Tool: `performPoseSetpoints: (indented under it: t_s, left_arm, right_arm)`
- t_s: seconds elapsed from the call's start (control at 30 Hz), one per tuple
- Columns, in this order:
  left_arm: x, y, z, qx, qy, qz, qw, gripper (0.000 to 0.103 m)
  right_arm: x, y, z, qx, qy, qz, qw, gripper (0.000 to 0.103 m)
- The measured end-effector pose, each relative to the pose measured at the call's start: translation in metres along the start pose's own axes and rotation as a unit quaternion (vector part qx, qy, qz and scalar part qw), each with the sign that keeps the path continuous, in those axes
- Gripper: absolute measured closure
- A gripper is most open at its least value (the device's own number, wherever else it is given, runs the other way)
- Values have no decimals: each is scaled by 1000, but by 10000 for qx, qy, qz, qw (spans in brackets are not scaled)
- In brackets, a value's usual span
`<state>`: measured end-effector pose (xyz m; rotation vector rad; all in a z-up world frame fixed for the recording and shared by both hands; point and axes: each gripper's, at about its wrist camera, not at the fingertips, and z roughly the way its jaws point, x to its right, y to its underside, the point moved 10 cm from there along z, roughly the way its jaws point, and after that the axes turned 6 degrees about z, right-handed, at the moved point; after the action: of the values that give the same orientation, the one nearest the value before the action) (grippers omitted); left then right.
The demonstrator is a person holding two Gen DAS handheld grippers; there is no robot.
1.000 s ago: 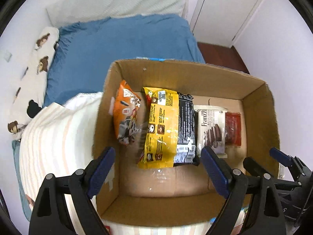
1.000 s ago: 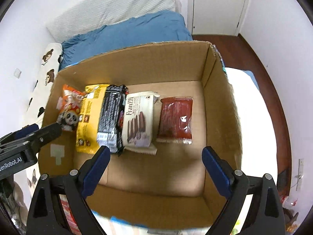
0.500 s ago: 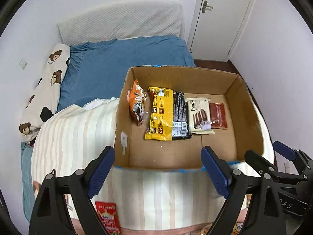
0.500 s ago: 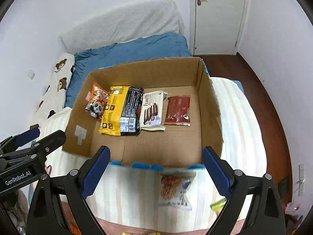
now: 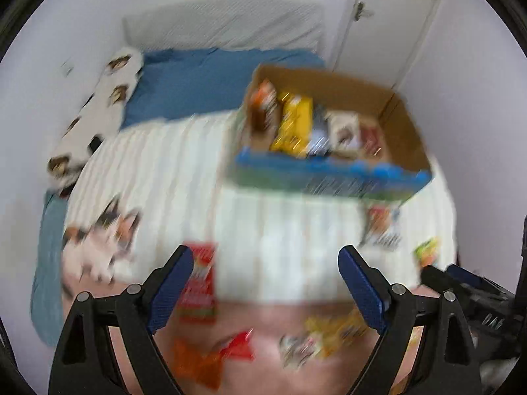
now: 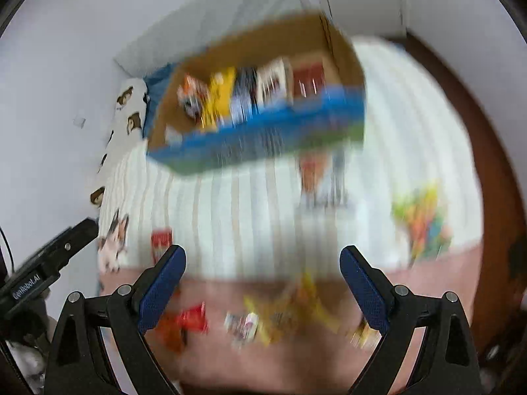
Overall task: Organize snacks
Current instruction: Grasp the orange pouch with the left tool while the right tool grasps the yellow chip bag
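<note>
Both the left gripper (image 5: 265,283) and right gripper (image 6: 263,279) gape wide, holding nothing. The box (image 5: 332,172) sits on the bed (image 5: 184,177); loose snacks (image 6: 250,324) lie nearer than the box. Best steady first, choose one packet, and straddle it squarely.

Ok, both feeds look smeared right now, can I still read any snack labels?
Left wrist: motion blur smears the cardboard box and loose packets; no labels readable. Right wrist: worse streaking across the box; only each claw stays sharp.
</note>
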<state>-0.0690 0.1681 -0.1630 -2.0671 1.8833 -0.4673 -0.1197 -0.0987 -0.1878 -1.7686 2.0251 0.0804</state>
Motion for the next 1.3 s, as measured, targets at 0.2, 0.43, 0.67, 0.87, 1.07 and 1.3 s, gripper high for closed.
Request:
performPoseSetpoints:
  t_s: [0.2, 0.43, 0.67, 0.87, 1.07, 1.3]
  left_arm:
    - [-55, 109, 29, -1009, -70, -797, 9917, 13]
    - [-93, 225, 83, -2233, 897, -2971, 9240, 14]
    - [-109, 251, 118, -2268, 1680, -4646, 8393, 15]
    - [-111, 237, 141, -2092, 1550, -4752, 8405, 18]
    - [-105, 211, 154, -2121, 888, -3325, 9146, 33]
    - [-88, 185, 161, -2184, 532, -1766, 9583, 33]
  right_arm:
    - [35, 80, 50, -811, -227, 830, 9930, 6]
    - [56, 118, 94, -1163, -72, 1431, 9828, 6]
    - [57, 124, 121, -1184, 92, 1668, 9788, 6]
    - [59, 117, 137, -1100, -9, 2131, 9708, 13]
    - [63, 111, 157, -1081, 334, 2193, 9691, 33]
    - [13, 91, 165, -1063, 1289, -810, 9826, 44]
